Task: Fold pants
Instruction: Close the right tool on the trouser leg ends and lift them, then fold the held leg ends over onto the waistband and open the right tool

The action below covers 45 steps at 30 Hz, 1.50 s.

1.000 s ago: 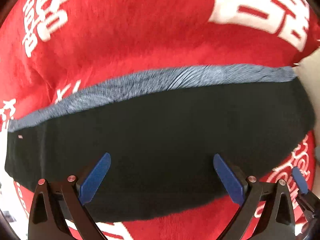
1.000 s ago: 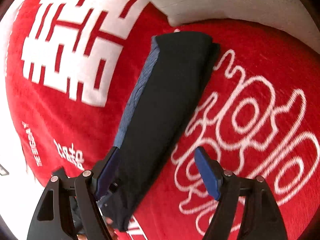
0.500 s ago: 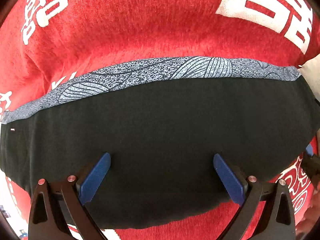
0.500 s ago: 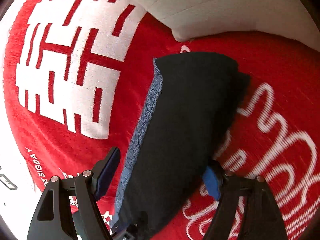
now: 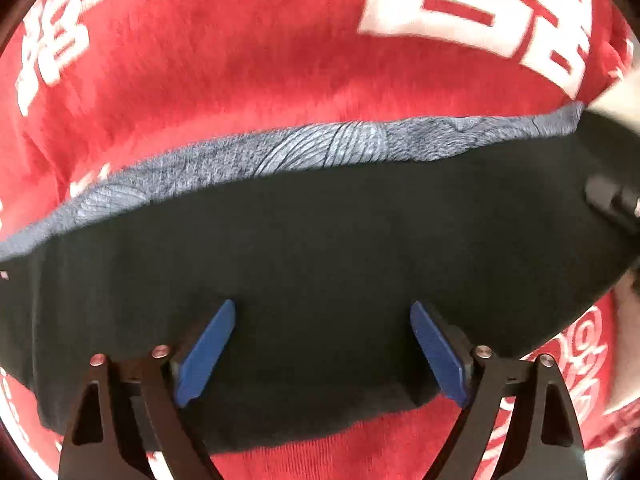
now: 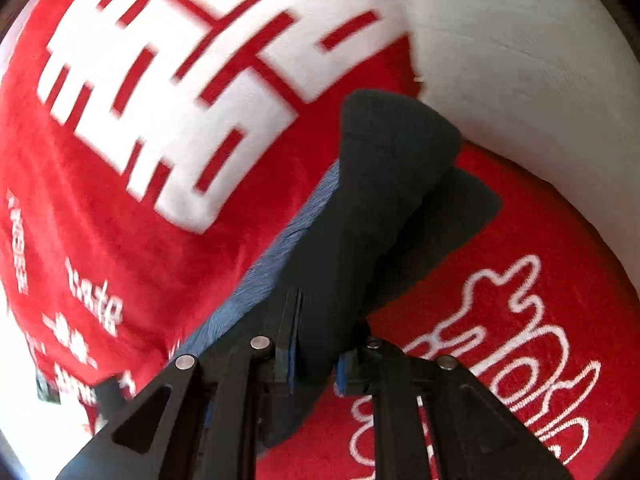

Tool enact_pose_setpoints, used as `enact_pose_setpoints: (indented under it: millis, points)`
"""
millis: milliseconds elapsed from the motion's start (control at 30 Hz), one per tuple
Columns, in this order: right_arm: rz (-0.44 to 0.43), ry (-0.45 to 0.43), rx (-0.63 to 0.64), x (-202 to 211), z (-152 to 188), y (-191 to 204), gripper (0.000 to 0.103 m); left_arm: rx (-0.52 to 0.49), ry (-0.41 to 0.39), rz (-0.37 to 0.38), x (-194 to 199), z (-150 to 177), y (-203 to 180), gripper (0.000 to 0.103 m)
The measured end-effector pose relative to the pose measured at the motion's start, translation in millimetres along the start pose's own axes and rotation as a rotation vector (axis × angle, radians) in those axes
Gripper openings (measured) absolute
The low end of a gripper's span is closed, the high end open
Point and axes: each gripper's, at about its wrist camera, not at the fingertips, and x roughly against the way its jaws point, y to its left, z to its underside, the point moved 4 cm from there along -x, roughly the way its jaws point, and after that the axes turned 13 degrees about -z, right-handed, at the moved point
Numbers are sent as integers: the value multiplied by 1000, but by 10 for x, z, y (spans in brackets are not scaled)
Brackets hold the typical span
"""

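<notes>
Right gripper (image 6: 314, 360), near, at 6 o'clock: clamped on one end of the pants (image 6: 360, 240), dark fabric pinched between the pads and raised off the red blanket (image 6: 120, 200).
Left gripper (image 5: 322, 352): spread wide over the pants' middle, gripping nothing; contact with the cloth unclear.
Pants: long folded strip, patterned grey-blue band (image 5: 320, 148) along the far edge.
White pillow (image 6: 520, 80), far, toward 1 o'clock.
Step, likely: end-over-end fold. Next: carrying the gripped end across, edges squared.
</notes>
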Motion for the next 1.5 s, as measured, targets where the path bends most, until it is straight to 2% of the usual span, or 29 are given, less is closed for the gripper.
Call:
enact_pose_setpoints:
  millis: [333,400,500,600,700,800,900,1033,1100,1200,1267,1300,1333,1400,1500]
  points:
    - [41,68,352,-37,198,808,15,-3,-45,27,-55,40,75,91]
    - [47,91,419,-64,276,945,15,-6,-52,44,-57,46,107,91]
    - [71,122,535,-108,411,1190,15,7,-19,99,63,61,230,91]
    - [113,148,639,-156,542,1383,15,68,-34,95,192,85,665,91]
    - [176,179,778,-264,785,1590,15,111,-49,33,271,142,1242,91]
    - [234,223,901,-479,1118,1776,15,152,-29,-43,227,215,1834,91]
    - [284,274,1010,-766,1527,1906,16,191,8,-131,83,291,2445,91]
    - [391,393,1139,-1271,2202,1886,18,232,49,-191,-20,555,2830,91]
    - [463,418,1182,-1446,2408,1808,23,256,73,-201,-76,649,2993,91]
    - [562,383,1279,-1527,2569,1795,27,278,88,-189,-117,714,3147,91]
    - [579,381,1316,-1486,2620,1824,36,275,82,-176,-142,696,3129,91]
    - [565,388,1321,-1434,2640,1844,43,271,79,-167,-130,651,3129,91]
    - [544,394,1316,-1395,2652,1899,46,267,76,-154,-111,620,3128,91]
    - [495,407,1286,-1274,2645,1935,60,256,71,-114,-92,560,3147,91]
    - [414,433,1141,-1061,2505,1921,66,236,66,1,50,456,3000,91]
